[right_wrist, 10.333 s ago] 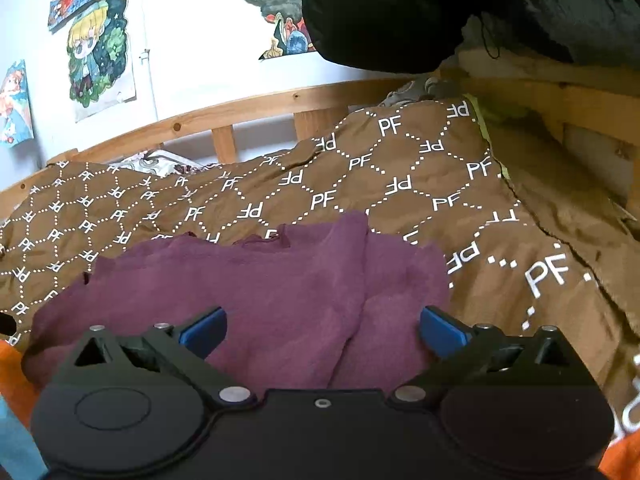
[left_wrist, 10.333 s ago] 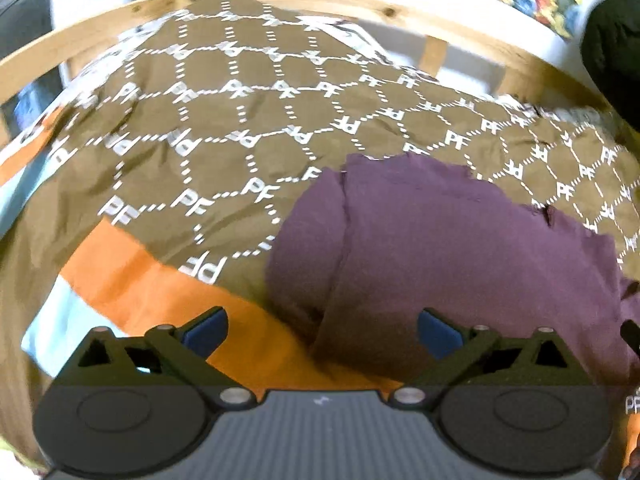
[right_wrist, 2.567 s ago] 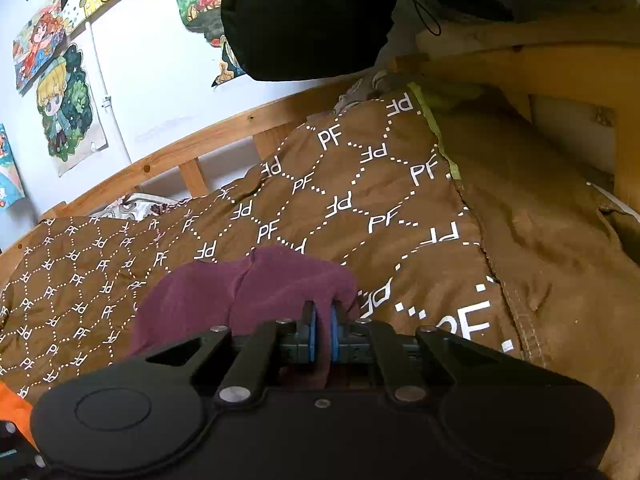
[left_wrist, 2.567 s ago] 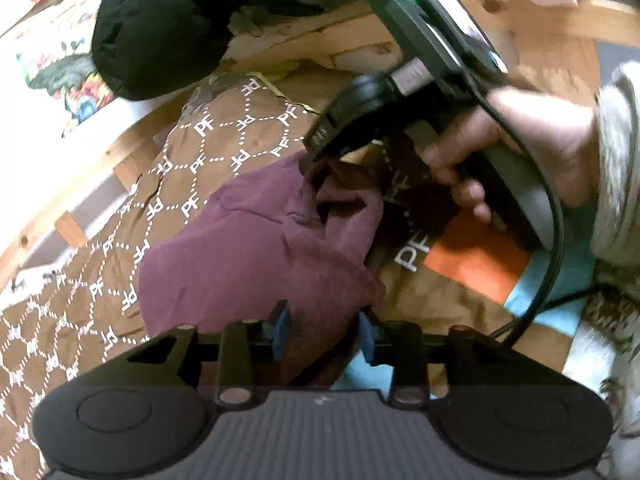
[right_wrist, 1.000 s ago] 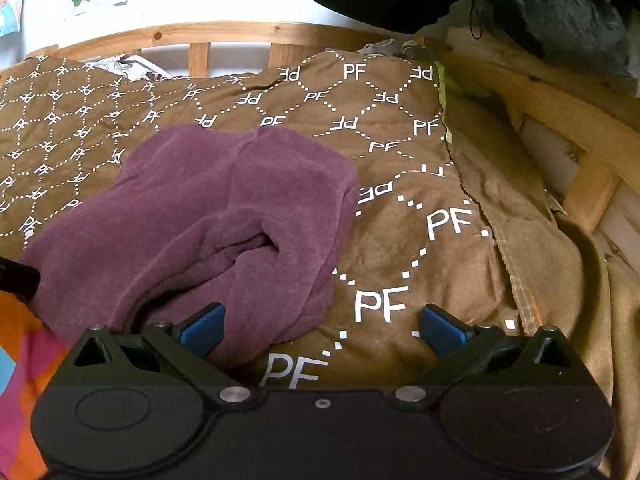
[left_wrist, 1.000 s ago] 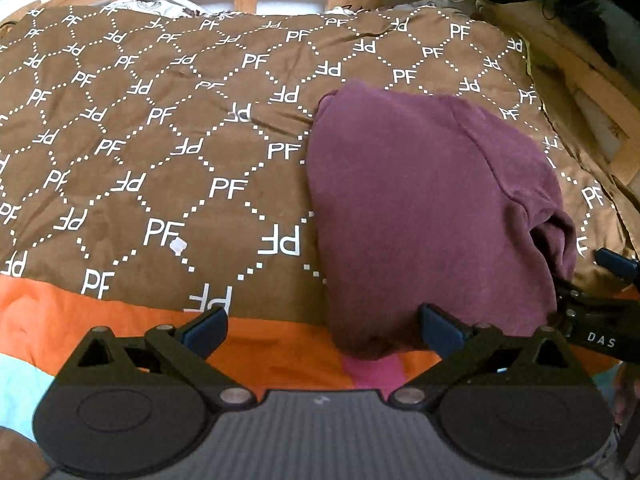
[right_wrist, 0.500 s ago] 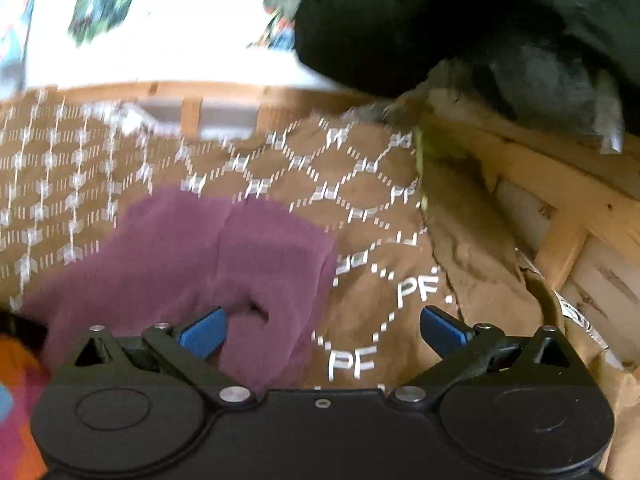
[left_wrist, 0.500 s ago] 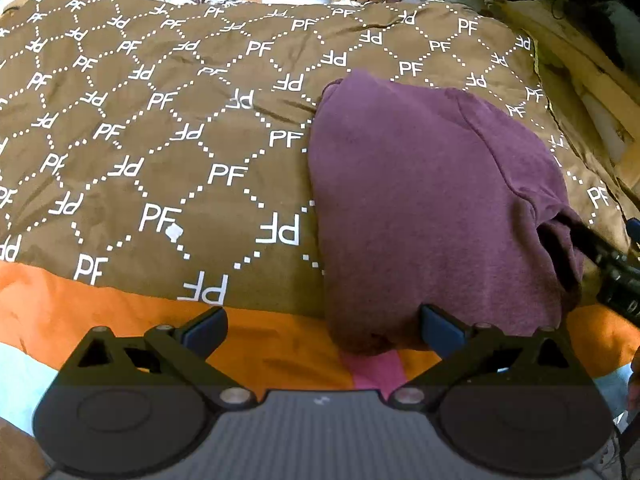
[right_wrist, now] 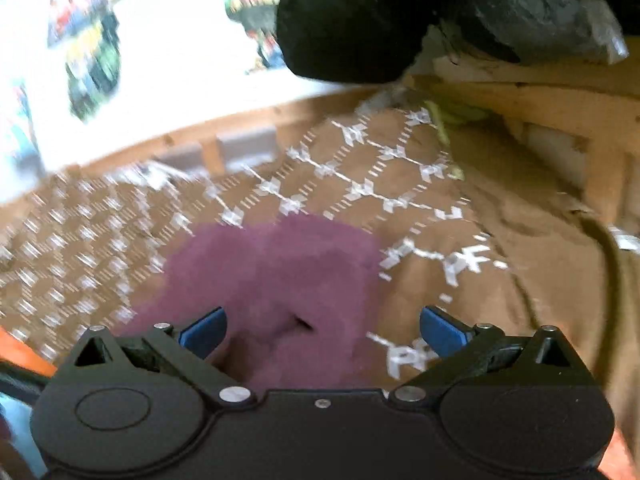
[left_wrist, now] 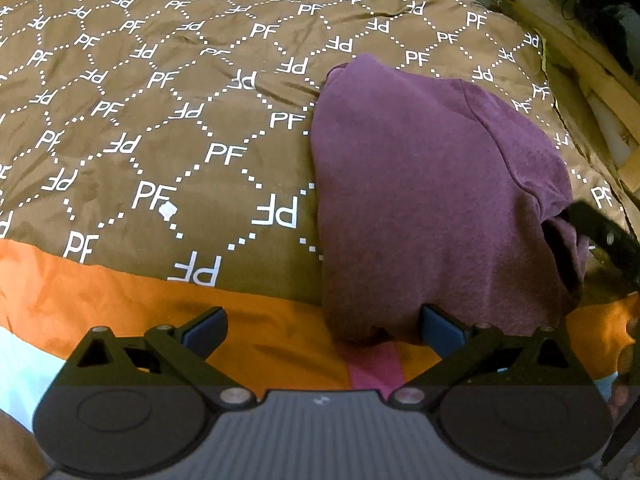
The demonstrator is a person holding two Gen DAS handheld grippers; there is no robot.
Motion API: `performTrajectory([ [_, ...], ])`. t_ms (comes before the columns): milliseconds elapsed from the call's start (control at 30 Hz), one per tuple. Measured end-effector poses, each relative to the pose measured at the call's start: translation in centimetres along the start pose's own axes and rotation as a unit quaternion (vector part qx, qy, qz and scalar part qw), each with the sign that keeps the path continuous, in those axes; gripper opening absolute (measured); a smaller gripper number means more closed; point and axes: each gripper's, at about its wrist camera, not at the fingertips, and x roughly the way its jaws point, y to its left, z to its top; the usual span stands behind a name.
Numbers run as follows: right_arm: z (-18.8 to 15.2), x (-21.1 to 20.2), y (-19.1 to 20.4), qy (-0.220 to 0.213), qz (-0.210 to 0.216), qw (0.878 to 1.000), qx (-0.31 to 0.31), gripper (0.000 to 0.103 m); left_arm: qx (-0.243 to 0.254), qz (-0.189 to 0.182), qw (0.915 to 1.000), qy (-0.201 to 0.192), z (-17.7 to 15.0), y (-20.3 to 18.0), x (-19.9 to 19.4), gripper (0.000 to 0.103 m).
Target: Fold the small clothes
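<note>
Left hand-held gripper [left_wrist: 322,330]: jaws spread wide, nothing between the 2 blue pads [left_wrist: 204,330]; it hangs over the near edge of the bed, with the right pad just at the near hem of the garment.
Right hand-held gripper [right_wrist: 322,330]: jaws also spread wide and empty; its view is blurred, and its left pad [right_wrist: 202,330] sits over the near part of the garment. In the left wrist view a black piece of it [left_wrist: 600,236] shows at the far right, beside the garment's right edge.
Purple garment [left_wrist: 432,200]: lies folded on the bed, right of centre in the left wrist view, its near end bunched and rounded, a rolled opening on its right side. In the right wrist view it [right_wrist: 280,276] fills the near centre, with a dark crease near the pads.
Brown blanket [left_wrist: 160,120]: spread under the garment, printed with white "PF" letters and dotted diamonds; it runs left and far from the garment.
Orange band [left_wrist: 140,304]: crosses the near edge of the blanket, under the garment's near hem.
Pink strip [left_wrist: 374,364]: a short patch in the orange band, just near of the garment.
Wooden bed rail [right_wrist: 540,100]: along the far and right side of the bed.
Black bundle [right_wrist: 352,20]: far, above the rail.
Wall pictures [right_wrist: 92,52]: far left, too blurred to read.
</note>
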Motion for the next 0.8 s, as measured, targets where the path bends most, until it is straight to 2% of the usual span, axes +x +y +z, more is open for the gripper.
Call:
performTrajectory([
  [133, 0.6, 1.6, -0.6, -0.019, 0.029, 0.999, 0.014, 0.101, 0.002, -0.002, 1.0, 0.002, 0.0, 0.1, 0.2, 0.103],
  [200, 1.2, 2.8, -1.3, -0.022, 0.034, 0.999, 0.033, 0.093, 0.003, -0.004, 1.0, 0.002, -0.1, 0.1, 0.2, 0.103],
  [233, 1.7, 3.8, -1.8, -0.018, 0.029, 0.998, 0.044, 0.085, 0.004, -0.005, 1.0, 0.002, -0.1, 0.1, 0.3, 0.103],
  [267, 2.0, 4.6, -2.2, -0.012, 0.023, 0.998, 0.052, 0.077, 0.006, -0.006, 1.0, 0.003, -0.1, 0.1, 0.4, 0.103],
  [333, 2.4, 6.2, -3.0, 0.012, 0.019, 0.998, 0.061, 0.07, 0.014, -0.008, 0.9999, 0.006, -0.1, 0.1, 0.5, 0.103],
  [367, 2.3, 6.8, -3.3, 0.024, 0.019, 0.998, 0.062, 0.062, 0.015, -0.012, 0.9998, 0.008, 0.0, 0.1, 0.4, 0.103],
  [467, 1.4, 7.4, -3.6, 0.03, 0.016, 0.998, 0.061, 0.044, 0.01, -0.034, 0.9993, 0.007, 0.6, 0.5, 0.1, 0.103],
  [533, 1.0, 7.4, -3.6, 0.027, 0.01, 0.998, 0.055, 0.037, 0.006, -0.057, 0.9983, 0.003, 1.2, 1.0, -0.1, 0.103],
  [633, 0.8, 7.5, -3.7, 0.025, 0.011, 0.998, 0.051, 0.037, 0.023, -0.088, 0.9959, -0.006, 2.6, 1.7, -0.5, 0.102],
  [800, 0.4, 7.5, -3.5, 0.017, -0.002, 0.999, 0.042, 0.034, 0.057, -0.086, 0.9927, -0.063, 7.0, 2.8, -1.2, 0.102],
])
